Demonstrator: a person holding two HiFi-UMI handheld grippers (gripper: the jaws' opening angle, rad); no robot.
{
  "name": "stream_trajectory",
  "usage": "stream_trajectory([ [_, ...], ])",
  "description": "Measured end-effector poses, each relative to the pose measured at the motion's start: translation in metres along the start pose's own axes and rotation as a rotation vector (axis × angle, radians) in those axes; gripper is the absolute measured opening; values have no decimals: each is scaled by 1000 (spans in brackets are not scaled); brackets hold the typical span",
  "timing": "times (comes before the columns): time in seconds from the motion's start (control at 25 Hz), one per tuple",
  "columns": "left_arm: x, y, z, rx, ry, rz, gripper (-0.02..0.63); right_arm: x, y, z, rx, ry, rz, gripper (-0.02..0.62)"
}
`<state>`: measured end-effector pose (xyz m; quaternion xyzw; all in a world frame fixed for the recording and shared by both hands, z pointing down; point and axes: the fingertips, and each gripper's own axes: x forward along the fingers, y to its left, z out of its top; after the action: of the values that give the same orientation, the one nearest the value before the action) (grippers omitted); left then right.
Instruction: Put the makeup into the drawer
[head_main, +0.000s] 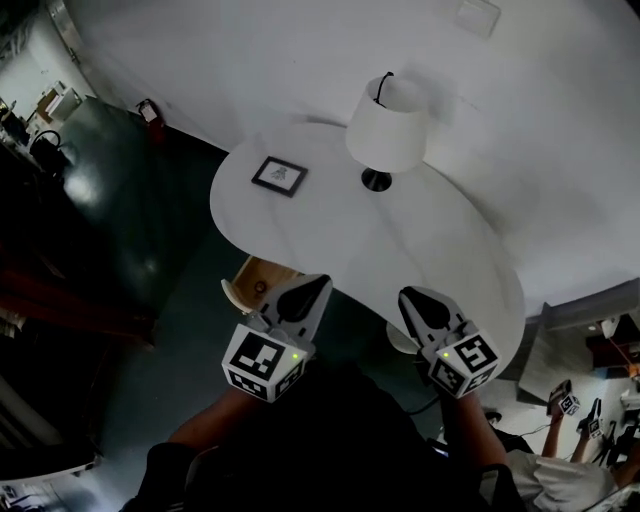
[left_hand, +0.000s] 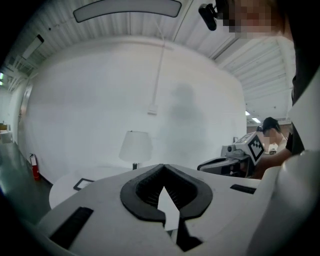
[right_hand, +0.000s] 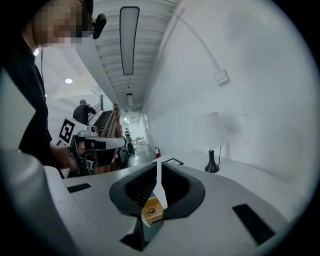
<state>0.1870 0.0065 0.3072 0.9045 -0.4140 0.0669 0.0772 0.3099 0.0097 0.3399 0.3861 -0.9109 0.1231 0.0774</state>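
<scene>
No makeup shows in any view. A wooden drawer (head_main: 262, 277) stands pulled out under the near left edge of the round white table (head_main: 330, 240). My left gripper (head_main: 318, 283) hovers just right of the drawer with its jaws together and nothing between them; in the left gripper view its tips (left_hand: 163, 166) meet. My right gripper (head_main: 408, 295) hangs at the table's near edge, jaws closed to a thin slit (right_hand: 159, 162) and empty. Below the slit a small wooden piece with a dark knob (right_hand: 151, 210) shows through.
A white-shaded lamp (head_main: 388, 125) and a small framed picture (head_main: 279, 176) stand on the table's far half. A white wall curves behind. A red fire extinguisher (head_main: 150, 112) sits on the dark floor at left. Another person's hands with grippers (head_main: 565, 400) are at the lower right.
</scene>
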Motion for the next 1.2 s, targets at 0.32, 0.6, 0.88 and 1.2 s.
stream_trajectory([
  [0.32,9,0,43,67,-63,-104,11,-5,21,31,-19,-112,-56,23],
  [0.6,-17,17,70,72,-156,-108,11,-11,28,64,-50,-170,-123,20],
  [0.88,-36,34,82,28,-170,-65,11,-6,46,98,-108,-229,-110,18],
  [1.2,-37,35,86,65,-131,-69,11,-4,53,107,-115,-262,-118,17],
])
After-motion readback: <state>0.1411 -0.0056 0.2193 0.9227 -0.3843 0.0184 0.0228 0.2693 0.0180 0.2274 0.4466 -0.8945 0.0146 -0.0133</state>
